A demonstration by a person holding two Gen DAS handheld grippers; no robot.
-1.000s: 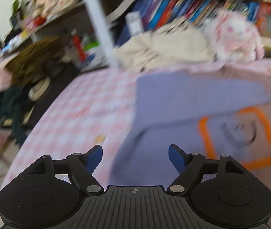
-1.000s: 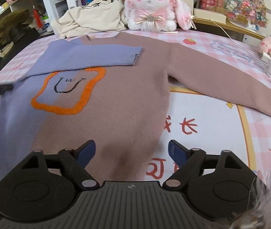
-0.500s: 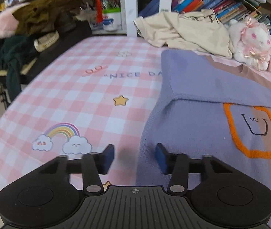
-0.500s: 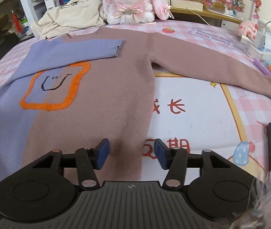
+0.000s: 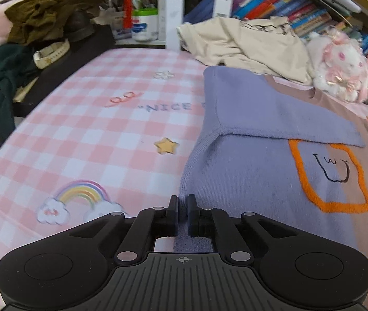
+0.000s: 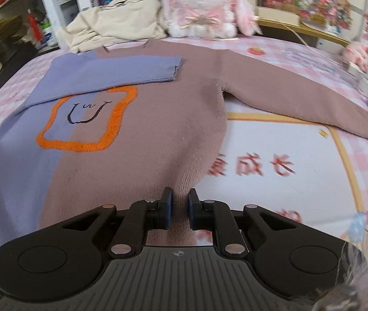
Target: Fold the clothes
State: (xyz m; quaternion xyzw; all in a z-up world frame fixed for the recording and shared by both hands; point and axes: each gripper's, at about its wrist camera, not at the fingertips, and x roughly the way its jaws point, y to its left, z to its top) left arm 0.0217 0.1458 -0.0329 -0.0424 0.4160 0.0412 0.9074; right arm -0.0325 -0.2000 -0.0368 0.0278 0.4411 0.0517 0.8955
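In the left wrist view, our left gripper (image 5: 182,208) sits at the bottom centre of the frame, its jaws having just been closing and now pinched on the lilac side edge of the sweater (image 5: 248,181) near the hem. The sweater fills the right half of the frame on the pink checked cloth (image 5: 93,134). Its lilac sleeve (image 5: 274,114) already lies folded across the chest, above the orange patch (image 5: 331,176). The brown half runs off the right edge, and the fabric under the gripper body is hidden, so we cannot see how much is caught.

In the right wrist view, our right gripper (image 6: 180,202) at the bottom centre has also just been closing; a ridge of brown fabric stands between its pads, clamped at the sweater's (image 6: 158,129) lower right side. The brown sleeve (image 6: 300,103) lies stretched out toward the right edge, unfolded. We judge the job early: one sleeve in, the other sleeve and the body folds remaining. The hem is masked by the gripper, and the right side of the frame is blurred.
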